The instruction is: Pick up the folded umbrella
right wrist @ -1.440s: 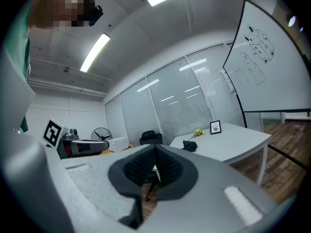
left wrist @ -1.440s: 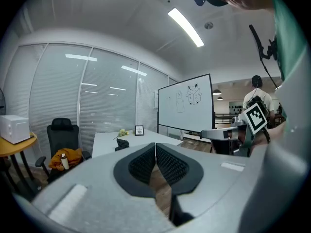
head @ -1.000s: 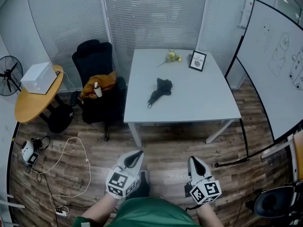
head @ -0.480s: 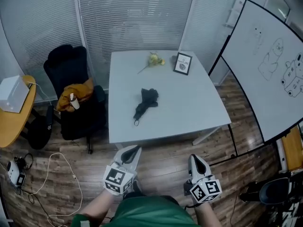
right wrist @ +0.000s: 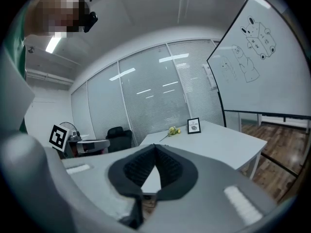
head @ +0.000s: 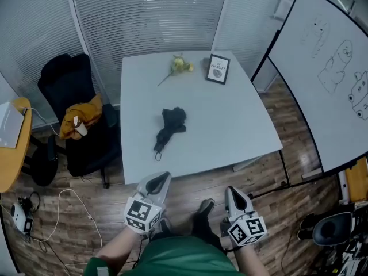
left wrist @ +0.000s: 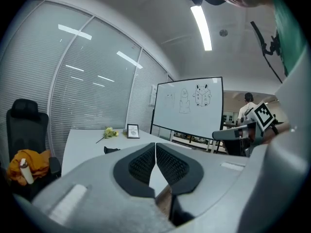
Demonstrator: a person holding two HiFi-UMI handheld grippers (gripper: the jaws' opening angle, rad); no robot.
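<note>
The folded black umbrella (head: 168, 126) lies near the middle of the white table (head: 230, 125), its strap end toward the near edge. From the left gripper view the umbrella (left wrist: 111, 150) shows as a small dark shape on the table, just beyond the jaws. My left gripper (head: 163, 180) hovers over the floor just short of the table's near edge, shut and empty. My right gripper (head: 232, 192) hangs beside it, a little further back, shut with nothing held. In the right gripper view the umbrella is hidden.
A picture frame (head: 218, 69) and a yellow flower (head: 179, 65) sit at the table's far side. A black chair (head: 75, 119) with an orange cloth stands left of the table. A whiteboard (head: 322, 79) stands to the right. Cables (head: 75, 211) lie on the wooden floor.
The table and umbrella have come closer and shifted left in the head view. Both grippers moved forward toward the table's near edge, still shut.
</note>
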